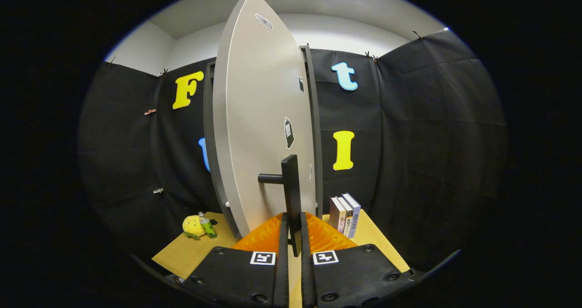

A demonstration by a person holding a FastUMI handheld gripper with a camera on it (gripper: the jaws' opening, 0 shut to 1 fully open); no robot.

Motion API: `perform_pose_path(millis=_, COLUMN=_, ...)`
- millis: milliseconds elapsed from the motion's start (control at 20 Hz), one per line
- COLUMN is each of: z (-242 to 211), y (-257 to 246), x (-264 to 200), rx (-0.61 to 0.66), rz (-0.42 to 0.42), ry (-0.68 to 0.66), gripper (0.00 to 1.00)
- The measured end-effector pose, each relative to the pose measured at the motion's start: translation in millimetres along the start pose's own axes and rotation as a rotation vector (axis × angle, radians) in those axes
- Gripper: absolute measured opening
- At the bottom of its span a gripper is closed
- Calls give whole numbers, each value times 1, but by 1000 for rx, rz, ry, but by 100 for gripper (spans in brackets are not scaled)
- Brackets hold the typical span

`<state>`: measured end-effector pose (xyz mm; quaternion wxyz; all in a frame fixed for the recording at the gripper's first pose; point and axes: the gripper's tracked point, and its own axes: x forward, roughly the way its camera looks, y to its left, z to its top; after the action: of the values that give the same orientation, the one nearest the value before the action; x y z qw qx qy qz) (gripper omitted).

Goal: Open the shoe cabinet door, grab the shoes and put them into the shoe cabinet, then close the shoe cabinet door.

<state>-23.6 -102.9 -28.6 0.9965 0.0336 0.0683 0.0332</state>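
Cabinet door [263, 130] blocks ahead, books [344, 216] right, bottle [208, 226] left

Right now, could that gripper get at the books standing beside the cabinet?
Probably not straight away: the gripper is closed on the door handle, and the books stand off to one side beyond the fingers. It would have to let go first.

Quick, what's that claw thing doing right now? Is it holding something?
Gripper: jaws closed on the door handle of the shoe cabinet door.
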Motion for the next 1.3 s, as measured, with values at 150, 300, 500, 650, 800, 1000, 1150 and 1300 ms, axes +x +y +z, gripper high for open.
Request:
perform_pose_path(millis=150, z=2, y=-23, x=-4, rx=2, rz=-41, ry=-7, gripper=15)
perform_pose_path(millis=300, z=4, y=-48, x=-4, rx=11, rz=-97, ry=-21, gripper=14)
perform_pose_path(millis=500, z=10, y=-78, x=-11, rx=24, rz=-159, ry=-35, gripper=10)
perform_pose_path(millis=650, z=16, y=-91, x=-20, rx=54, rz=-172, ry=-61, gripper=9)
perform_pose_path(millis=800, z=17, y=-90, x=-28, rx=72, rz=-169, ry=-75, gripper=10)
perform_pose_path(millis=1000, z=26, y=-86, x=-35, rx=37, rz=-204, ry=-102, gripper=10)
perform_pose_path(millis=1150, z=37, y=-74, x=-50, rx=-2, rz=-205, ry=-133, gripper=13)
perform_pose_path(millis=1300, z=59, y=-54, x=-71, rx=4, rz=-171, ry=-190, gripper=31)
